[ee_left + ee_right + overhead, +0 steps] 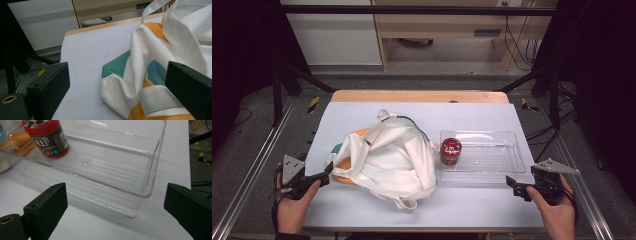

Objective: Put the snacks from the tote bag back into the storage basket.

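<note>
White sheet [482, 210] covers the table; the bare wooden edge [419, 96] shows along the far side. Metal rails run down the left [252, 175] and right [584, 200] of the table. Yellow-black tape [313, 104] marks the floor at the far left corner. Beyond: white panel [337, 37] far left, wooden cabinet [437, 25] centre, cables [517, 45] far right.

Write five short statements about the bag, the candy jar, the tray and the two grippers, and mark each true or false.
1. The candy jar stands upright inside the clear tray. True.
2. The left gripper is clamped on the cloth bag. False: its jaws are open, with the bag's corner between and ahead of them, not gripped.
3. The jar sits at the tray's end nearest the bag. True.
4. The right gripper holds the jar. False: it is open, near the tray's front right corner.
5. The bag lies inside the tray. False: it lies on the table beside it.
</note>
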`<state>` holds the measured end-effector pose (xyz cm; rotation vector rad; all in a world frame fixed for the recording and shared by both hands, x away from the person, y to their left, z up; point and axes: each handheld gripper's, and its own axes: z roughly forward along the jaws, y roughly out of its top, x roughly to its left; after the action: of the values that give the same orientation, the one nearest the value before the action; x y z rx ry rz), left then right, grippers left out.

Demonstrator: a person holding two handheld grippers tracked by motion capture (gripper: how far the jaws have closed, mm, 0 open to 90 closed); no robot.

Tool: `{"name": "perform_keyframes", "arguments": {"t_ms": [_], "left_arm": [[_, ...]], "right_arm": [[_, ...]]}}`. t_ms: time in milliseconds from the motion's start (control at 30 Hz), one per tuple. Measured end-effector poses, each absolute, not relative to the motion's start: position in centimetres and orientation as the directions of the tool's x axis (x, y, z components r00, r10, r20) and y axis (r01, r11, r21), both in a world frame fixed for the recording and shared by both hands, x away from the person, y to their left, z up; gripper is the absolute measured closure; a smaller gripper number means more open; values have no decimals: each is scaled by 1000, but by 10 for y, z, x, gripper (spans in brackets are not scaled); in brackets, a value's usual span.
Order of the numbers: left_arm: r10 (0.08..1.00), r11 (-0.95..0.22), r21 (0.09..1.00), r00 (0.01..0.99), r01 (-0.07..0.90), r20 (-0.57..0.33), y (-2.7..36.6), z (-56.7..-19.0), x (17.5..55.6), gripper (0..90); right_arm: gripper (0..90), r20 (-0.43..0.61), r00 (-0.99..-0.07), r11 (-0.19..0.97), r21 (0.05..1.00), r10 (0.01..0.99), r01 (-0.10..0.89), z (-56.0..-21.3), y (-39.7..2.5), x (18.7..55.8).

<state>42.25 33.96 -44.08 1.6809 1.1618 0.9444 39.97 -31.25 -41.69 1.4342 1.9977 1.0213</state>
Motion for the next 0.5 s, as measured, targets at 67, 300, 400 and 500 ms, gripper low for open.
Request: {"name": "perform_keyframes", "arguments": {"t_ms": [67,300,400,500], "left_arm": [[954,-196,933,280,302,110,340,-441,423,56],[953,-198,931,284,306,110,338,-441,423,56],[951,-200,931,288,306,110,338,-442,423,57],[951,-202,930,289,308,110,337,-442,423,56]], "right_arm": [[54,49,-341,176,783,939,597,-421,-313,400],[56,63,-350,186,752,935,632,-435,-314,400],[57,68,-352,192,734,933,652,-440,-311,401],[57,68,-355,199,724,932,660,-442,-310,401]]}}
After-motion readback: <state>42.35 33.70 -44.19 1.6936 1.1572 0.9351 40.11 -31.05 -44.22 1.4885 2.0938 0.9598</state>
